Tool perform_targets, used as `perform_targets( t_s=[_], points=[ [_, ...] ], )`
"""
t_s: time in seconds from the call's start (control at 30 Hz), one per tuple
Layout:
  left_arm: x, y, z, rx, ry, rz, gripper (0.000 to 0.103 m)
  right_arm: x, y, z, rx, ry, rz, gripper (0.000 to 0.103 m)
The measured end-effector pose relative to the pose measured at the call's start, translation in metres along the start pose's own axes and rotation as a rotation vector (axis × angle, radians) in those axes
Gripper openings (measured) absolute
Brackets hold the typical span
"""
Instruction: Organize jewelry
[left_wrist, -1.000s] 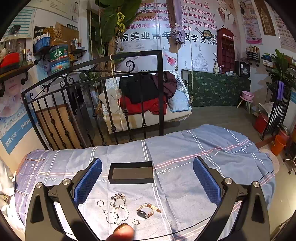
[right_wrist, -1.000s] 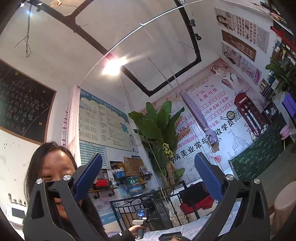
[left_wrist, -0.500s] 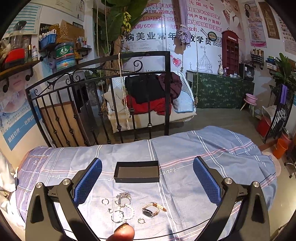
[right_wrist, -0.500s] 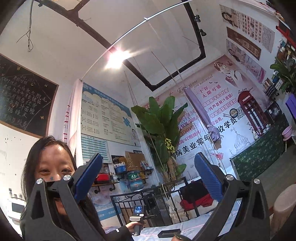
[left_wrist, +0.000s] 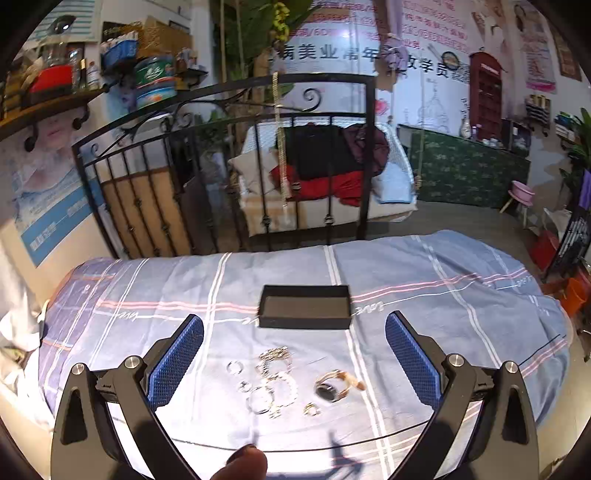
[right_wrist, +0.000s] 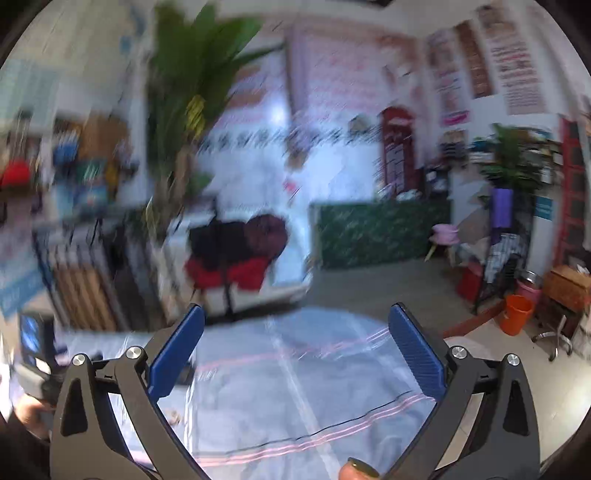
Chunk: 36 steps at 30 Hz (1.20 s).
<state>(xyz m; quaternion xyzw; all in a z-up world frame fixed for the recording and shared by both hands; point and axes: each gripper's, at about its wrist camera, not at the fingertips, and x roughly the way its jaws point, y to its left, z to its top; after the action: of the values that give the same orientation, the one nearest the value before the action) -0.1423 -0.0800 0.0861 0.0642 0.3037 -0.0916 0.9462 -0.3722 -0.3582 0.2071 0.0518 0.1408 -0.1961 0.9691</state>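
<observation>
A black open jewelry box (left_wrist: 304, 307) sits on the blue striped cloth (left_wrist: 424, 295). In front of it lies a cluster of jewelry: a silver chain bracelet (left_wrist: 275, 356), small rings (left_wrist: 235, 366), a bead bracelet (left_wrist: 284, 387), a large ring (left_wrist: 260, 400) and a wristwatch (left_wrist: 332, 386). My left gripper (left_wrist: 293, 363) is open and empty, hovering above the jewelry. My right gripper (right_wrist: 295, 363) is open and empty, above the cloth (right_wrist: 295, 387) in a blurred view; the jewelry is not clear there.
A black iron railing (left_wrist: 229, 177) stands behind the table. Beyond it is a swing seat with clothes (left_wrist: 325, 170). A shelf with jars (left_wrist: 55, 88) is at the upper left. The left hand with its device (right_wrist: 33, 373) shows at the right view's left edge.
My right gripper has swung down from pointing at the ceiling and the person to facing the table. My left gripper has tilted down a little over the jewelry.
</observation>
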Motion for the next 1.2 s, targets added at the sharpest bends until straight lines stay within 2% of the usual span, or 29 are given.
perform_targets(
  t_s=[0.07, 0.13, 0.17, 0.27, 0.47, 0.67, 0.93, 1.1, 1.2],
  points=[
    [0.000, 0.017, -0.005, -0.017, 0.004, 0.036, 0.097, 0.044, 0.068, -0.015, -0.101, 0.047, 0.017, 0.099],
    [-0.001, 0.035, -0.010, -0.028, 0.010, 0.084, 0.097, 0.069, 0.114, -0.024, -0.125, 0.071, 0.044, 0.099],
    [-0.002, 0.044, -0.012, -0.036, 0.010, 0.102, 0.097, 0.077, 0.128, -0.028, -0.115, 0.082, 0.070, 0.099],
    [-0.003, 0.072, -0.014, -0.073, 0.016, 0.150, 0.097, 0.098, 0.171, -0.038, -0.045, 0.147, 0.221, 0.099],
    [0.003, 0.110, -0.012, -0.124, 0.024, 0.199, 0.097, 0.123, 0.220, -0.040, -0.051, 0.197, 0.262, 0.099],
    [0.021, 0.121, -0.008, -0.147, 0.042, 0.187, 0.097, 0.140, 0.242, -0.055, -0.058, 0.245, 0.270, 0.099],
    [0.051, 0.104, -0.001, -0.122, 0.066, 0.174, 0.097, 0.173, 0.250, -0.066, -0.064, 0.312, 0.250, 0.099],
    [0.062, 0.095, 0.014, -0.095, 0.054, 0.194, 0.097, 0.217, 0.243, -0.100, -0.020, 0.404, 0.227, 0.099],
    [0.070, 0.094, 0.019, -0.097, 0.053, 0.183, 0.097, 0.235, 0.248, -0.117, -0.039, 0.437, 0.215, 0.099]
  ],
)
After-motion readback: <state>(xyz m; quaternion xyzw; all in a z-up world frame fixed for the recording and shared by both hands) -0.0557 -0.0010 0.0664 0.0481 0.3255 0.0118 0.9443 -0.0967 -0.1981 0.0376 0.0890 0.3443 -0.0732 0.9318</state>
